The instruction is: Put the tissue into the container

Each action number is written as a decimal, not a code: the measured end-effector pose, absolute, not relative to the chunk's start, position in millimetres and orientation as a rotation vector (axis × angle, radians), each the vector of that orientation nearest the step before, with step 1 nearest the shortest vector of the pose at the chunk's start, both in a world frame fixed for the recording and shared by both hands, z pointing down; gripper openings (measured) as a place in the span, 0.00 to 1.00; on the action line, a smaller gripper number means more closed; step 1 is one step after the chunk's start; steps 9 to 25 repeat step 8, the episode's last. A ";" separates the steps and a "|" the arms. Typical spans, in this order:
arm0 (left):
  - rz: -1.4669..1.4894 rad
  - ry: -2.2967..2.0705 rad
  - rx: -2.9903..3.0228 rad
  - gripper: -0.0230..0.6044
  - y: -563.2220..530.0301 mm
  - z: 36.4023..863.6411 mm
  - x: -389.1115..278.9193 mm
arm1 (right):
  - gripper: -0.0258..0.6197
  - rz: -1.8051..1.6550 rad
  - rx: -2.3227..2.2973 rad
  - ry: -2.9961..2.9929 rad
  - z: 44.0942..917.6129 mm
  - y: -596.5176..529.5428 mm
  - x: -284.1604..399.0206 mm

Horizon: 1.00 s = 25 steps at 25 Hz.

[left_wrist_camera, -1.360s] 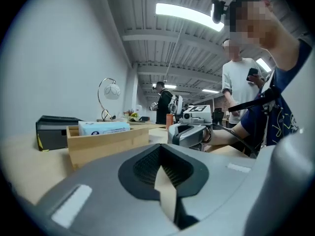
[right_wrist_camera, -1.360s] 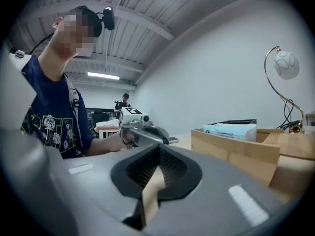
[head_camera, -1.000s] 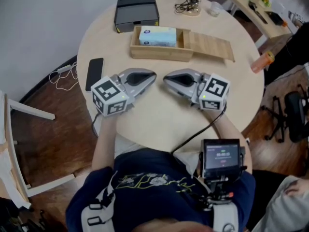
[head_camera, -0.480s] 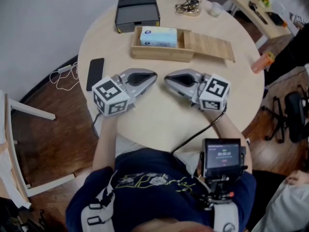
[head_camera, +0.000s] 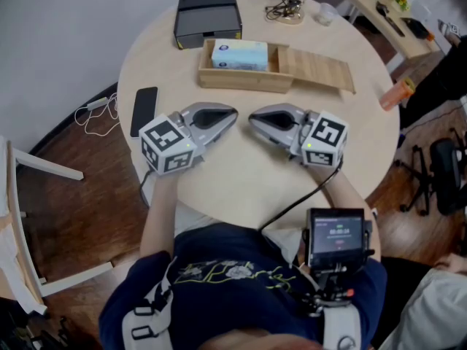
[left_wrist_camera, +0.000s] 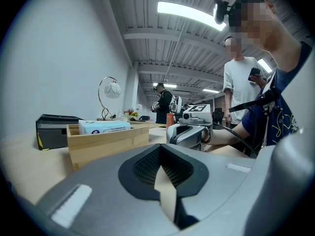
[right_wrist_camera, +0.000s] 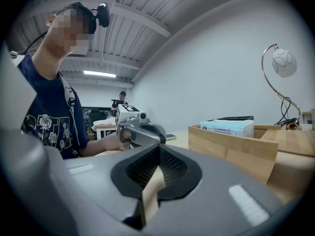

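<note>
As seen from the head view, the tissue pack (head_camera: 238, 55) lies flat inside the wooden container (head_camera: 219, 80), in its left part, with its far edge against the far wall. The pack is a soft-looking rectangular block, pale blue and white, printed face up, with a small dark mark at its left end. Its long axis runs left to right, in line with the container's own length. The top of the pack stands a little above the container's rim, as the left gripper view confirms.

The container is a shallow rectangular box of pale, plain wood with straight walls and square corners. A flat wooden lid (head_camera: 321, 70) of the same material extends from the container's right end, touching it.

Nearer the person than the container, on the round pale table (head_camera: 241, 181), are both tools. The left gripper (head_camera: 235, 114) has its jaws together with nothing between them. The right gripper (head_camera: 250, 119) likewise has its jaws together and holds nothing. Both have smooth grey moulded shells and black ribbed pads. Their tips face each other just in front of the container's near wall, close but apart. Whether they rest on the table I cannot tell.

Beyond the container's left end stands a black rectangular box (head_camera: 207, 18), matt and hard-edged. Left of the container and nearer the person lies a flat black phone (head_camera: 142, 111). Beyond the container's right end is a coil of dark cable (head_camera: 286, 7).
</note>
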<state>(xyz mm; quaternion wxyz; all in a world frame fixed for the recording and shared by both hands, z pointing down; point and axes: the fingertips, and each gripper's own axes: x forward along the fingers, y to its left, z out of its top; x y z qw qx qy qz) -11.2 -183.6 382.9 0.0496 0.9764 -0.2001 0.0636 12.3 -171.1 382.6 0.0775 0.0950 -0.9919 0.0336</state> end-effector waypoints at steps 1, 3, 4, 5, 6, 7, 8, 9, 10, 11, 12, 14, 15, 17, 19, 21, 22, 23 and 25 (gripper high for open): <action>0.195 -0.607 2.976 0.04 -183.2 382.7 -11.2 | 0.04 0.102 0.285 -2.971 382.6 -170.8 12.3; 0.197 -0.605 2.979 0.04 -182.6 382.1 -11.4 | 0.04 0.106 0.282 -2.972 382.6 -170.0 12.2; 0.197 -0.603 2.980 0.04 -182.6 381.8 -11.3 | 0.04 0.107 0.281 -2.971 382.5 -169.9 12.3; 0.197 -0.602 2.982 0.04 -182.7 381.5 -11.1 | 0.04 0.108 0.280 -2.970 382.4 -170.1 12.6; 0.197 -0.602 2.982 0.04 -182.9 381.4 -10.9 | 0.04 0.107 0.280 -2.969 382.6 -170.4 12.9; 0.196 -0.603 2.981 0.04 -183.2 381.3 -10.6 | 0.04 0.106 0.279 -2.968 382.8 -170.9 13.3; 0.195 -0.603 2.981 0.04 -183.5 381.3 -10.3 | 0.04 0.105 0.279 -2.968 383.1 -171.4 13.6; 0.195 -0.603 2.981 0.04 -183.5 381.3 -10.3 | 0.04 0.105 0.279 -2.968 383.1 -171.4 13.6; 0.195 -0.603 2.981 0.04 -183.5 381.3 -10.3 | 0.04 0.105 0.279 -2.968 383.1 -171.4 13.6; 0.195 -0.603 2.981 0.04 -183.5 381.3 -10.3 | 0.04 0.105 0.279 -2.968 383.1 -171.4 13.6; 0.195 -0.603 2.981 0.04 -183.5 381.3 -10.3 | 0.04 0.105 0.279 -2.968 383.1 -171.4 13.6; 0.195 -0.603 2.981 0.04 -183.5 381.3 -10.3 | 0.04 0.105 0.279 -2.968 383.1 -171.4 13.6; 0.195 -0.603 2.981 0.04 -183.5 381.3 -10.3 | 0.04 0.105 0.279 -2.968 383.1 -171.4 13.6; 0.195 -0.603 2.981 0.04 -183.5 381.3 -10.3 | 0.04 0.105 0.279 -2.968 383.1 -171.4 13.6; 0.195 -0.603 2.981 0.04 -183.5 381.3 -10.3 | 0.04 0.105 0.279 -2.968 383.1 -171.4 13.6; 0.195 -0.603 2.981 0.04 -183.5 381.3 -10.3 | 0.04 0.105 0.279 -2.968 383.1 -171.4 13.6; 0.195 -0.603 2.981 0.04 -183.5 381.3 -10.3 | 0.04 0.105 0.279 -2.968 383.1 -171.4 13.6; 0.195 -0.603 2.981 0.04 -183.5 381.3 -10.3 | 0.04 0.105 0.279 -2.968 383.1 -171.4 13.6; 0.195 -0.603 2.981 0.04 -183.5 381.3 -10.3 | 0.04 0.105 0.279 -2.968 383.1 -171.4 13.6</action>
